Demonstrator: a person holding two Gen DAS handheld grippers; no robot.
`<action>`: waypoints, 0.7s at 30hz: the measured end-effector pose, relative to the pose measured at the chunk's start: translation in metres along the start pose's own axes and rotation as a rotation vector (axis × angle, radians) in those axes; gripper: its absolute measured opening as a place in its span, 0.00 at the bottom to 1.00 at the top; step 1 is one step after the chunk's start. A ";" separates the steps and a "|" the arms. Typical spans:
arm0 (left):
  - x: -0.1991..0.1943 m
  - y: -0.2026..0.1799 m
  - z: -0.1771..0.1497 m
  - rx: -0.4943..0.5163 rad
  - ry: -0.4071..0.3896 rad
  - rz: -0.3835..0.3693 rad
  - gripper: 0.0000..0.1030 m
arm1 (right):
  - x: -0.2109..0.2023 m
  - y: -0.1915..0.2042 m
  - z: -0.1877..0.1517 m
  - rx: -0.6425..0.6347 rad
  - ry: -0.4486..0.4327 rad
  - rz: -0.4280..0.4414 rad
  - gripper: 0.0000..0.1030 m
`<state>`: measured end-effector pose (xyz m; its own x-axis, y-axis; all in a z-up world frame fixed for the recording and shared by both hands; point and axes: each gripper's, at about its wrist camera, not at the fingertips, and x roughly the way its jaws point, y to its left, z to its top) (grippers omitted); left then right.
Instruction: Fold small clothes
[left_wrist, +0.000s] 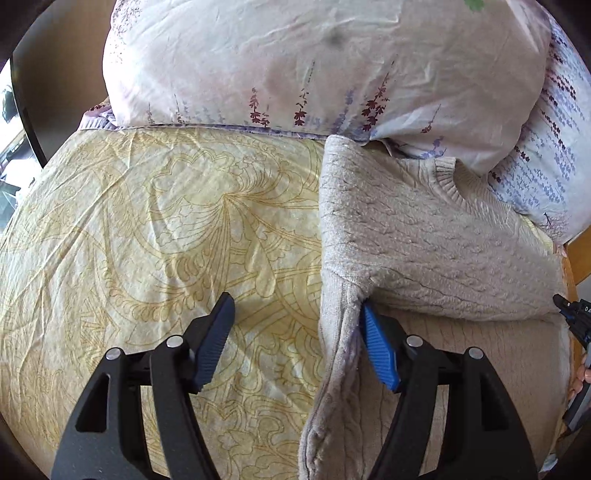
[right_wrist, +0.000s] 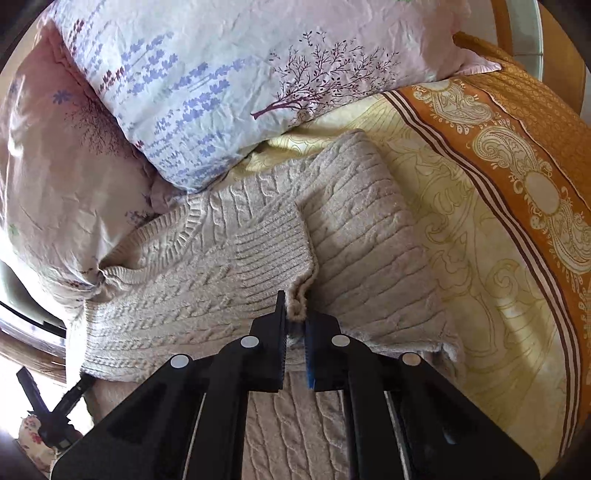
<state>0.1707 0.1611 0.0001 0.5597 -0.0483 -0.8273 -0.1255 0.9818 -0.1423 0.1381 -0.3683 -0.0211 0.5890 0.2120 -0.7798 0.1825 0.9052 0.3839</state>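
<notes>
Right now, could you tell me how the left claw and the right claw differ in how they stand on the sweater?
The left claw stands open, with only one finger against the sweater's folded edge; the right claw is shut on a bunched bit of the sleeve cuff. The left claw sits partly over the yellow bedsheet; the right claw sits over the knit itself. Both have black frames, blue pads, and point downward.

Each camera rode just behind its own gripper fingers, angled steeply down at the bed from close range. The left wrist view faced the yellow sheet (left_wrist: 155, 221), with the beige sweater (left_wrist: 424, 236) at three o'clock and the pillow (left_wrist: 295, 62) at twelve. The right wrist view sat nearer over the sweater (right_wrist: 229, 254), pillows toward eleven o'clock. Both views shared sweater, sheet and pillows.
</notes>
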 end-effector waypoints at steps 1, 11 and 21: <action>0.001 -0.002 0.000 0.019 -0.001 0.018 0.70 | 0.000 0.004 0.000 -0.025 -0.003 -0.020 0.08; -0.030 0.019 -0.024 -0.026 0.023 -0.043 0.87 | -0.063 -0.012 -0.010 -0.029 -0.100 -0.117 0.53; -0.065 0.029 -0.073 -0.122 0.064 -0.317 0.82 | -0.099 -0.083 -0.043 0.133 0.093 -0.047 0.69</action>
<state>0.0709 0.1799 0.0104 0.5347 -0.3628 -0.7632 -0.0527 0.8871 -0.4586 0.0303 -0.4487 0.0031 0.5028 0.2090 -0.8388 0.3148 0.8594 0.4028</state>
